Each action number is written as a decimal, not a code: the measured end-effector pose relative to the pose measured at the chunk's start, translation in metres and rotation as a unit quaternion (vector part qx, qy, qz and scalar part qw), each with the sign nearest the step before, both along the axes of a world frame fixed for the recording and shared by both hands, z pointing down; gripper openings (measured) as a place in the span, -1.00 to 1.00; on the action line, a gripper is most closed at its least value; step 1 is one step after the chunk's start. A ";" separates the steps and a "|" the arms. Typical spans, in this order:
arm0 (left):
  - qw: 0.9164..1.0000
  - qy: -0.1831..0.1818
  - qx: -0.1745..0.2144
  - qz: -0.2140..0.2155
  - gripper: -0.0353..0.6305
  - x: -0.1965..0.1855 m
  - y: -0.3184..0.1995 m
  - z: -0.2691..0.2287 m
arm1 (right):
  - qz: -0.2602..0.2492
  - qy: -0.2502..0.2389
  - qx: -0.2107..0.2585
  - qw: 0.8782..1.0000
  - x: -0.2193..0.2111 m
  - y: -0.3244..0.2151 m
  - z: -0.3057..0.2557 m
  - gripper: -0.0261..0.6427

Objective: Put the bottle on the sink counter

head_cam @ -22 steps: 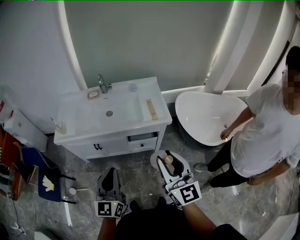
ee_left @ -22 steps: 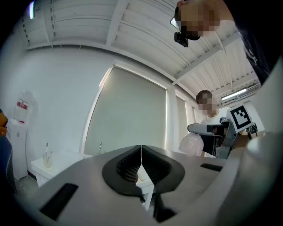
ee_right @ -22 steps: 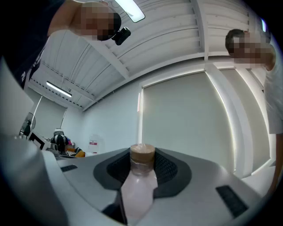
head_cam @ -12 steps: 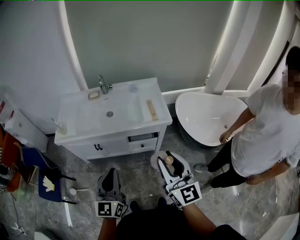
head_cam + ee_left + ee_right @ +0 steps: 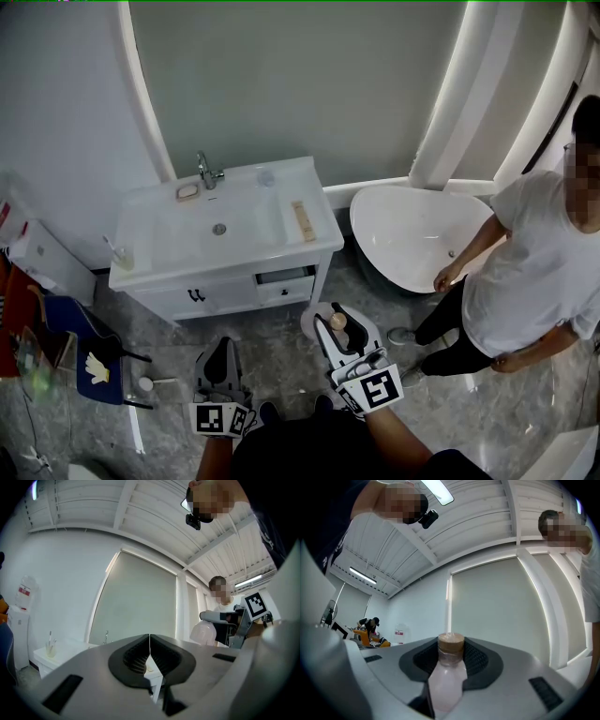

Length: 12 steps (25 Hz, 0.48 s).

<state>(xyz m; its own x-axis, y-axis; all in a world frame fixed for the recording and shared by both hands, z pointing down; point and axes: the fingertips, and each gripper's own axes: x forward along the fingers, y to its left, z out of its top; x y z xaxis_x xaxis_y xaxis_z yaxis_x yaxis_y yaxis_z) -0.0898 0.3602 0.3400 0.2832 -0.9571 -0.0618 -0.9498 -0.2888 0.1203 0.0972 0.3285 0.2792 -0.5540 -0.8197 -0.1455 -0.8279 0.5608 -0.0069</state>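
Observation:
My right gripper [image 5: 336, 326] is shut on a pale pink bottle [image 5: 322, 322] with a tan cap [image 5: 338, 322], held low in front of the person's body, well short of the sink. In the right gripper view the bottle [image 5: 446, 677] stands between the jaws, cap [image 5: 450, 643] uppermost. My left gripper [image 5: 221, 358] hangs to the left at about the same height, shut and empty; in the left gripper view the pads [image 5: 140, 654] meet with nothing between them. The white sink counter [image 5: 305, 246] with its basin and tap [image 5: 206, 170] stands ahead.
On the counter lie a soap dish [image 5: 187, 190], a wooden strip [image 5: 303, 219], a small cup [image 5: 265, 175] and a toothbrush glass [image 5: 121, 256]. A white bathtub [image 5: 417, 234] stands right of the vanity, with a person [image 5: 534, 267] in a white shirt beside it. A blue chair [image 5: 89, 361] is at left.
Both grippers have stayed where they were. The person at right has drawn a hand slightly back along the tub rim.

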 end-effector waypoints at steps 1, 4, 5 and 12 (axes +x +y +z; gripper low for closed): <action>1.000 0.000 0.000 0.000 -0.82 0.000 0.000 0.000 | 0.000 0.000 0.000 1.000 0.000 0.000 0.000 -0.49; 1.000 -0.001 -0.002 0.000 -0.82 0.001 0.000 0.001 | 0.000 -0.001 0.000 1.000 0.001 0.000 0.001 -0.49; 1.000 -0.001 -0.002 0.000 -0.82 0.002 0.000 0.001 | 0.000 -0.001 -0.001 1.000 0.002 -0.001 0.001 -0.49; 1.000 -0.001 -0.001 0.000 -0.82 0.002 -0.003 0.001 | 0.000 -0.001 -0.001 1.000 0.002 -0.004 0.002 -0.49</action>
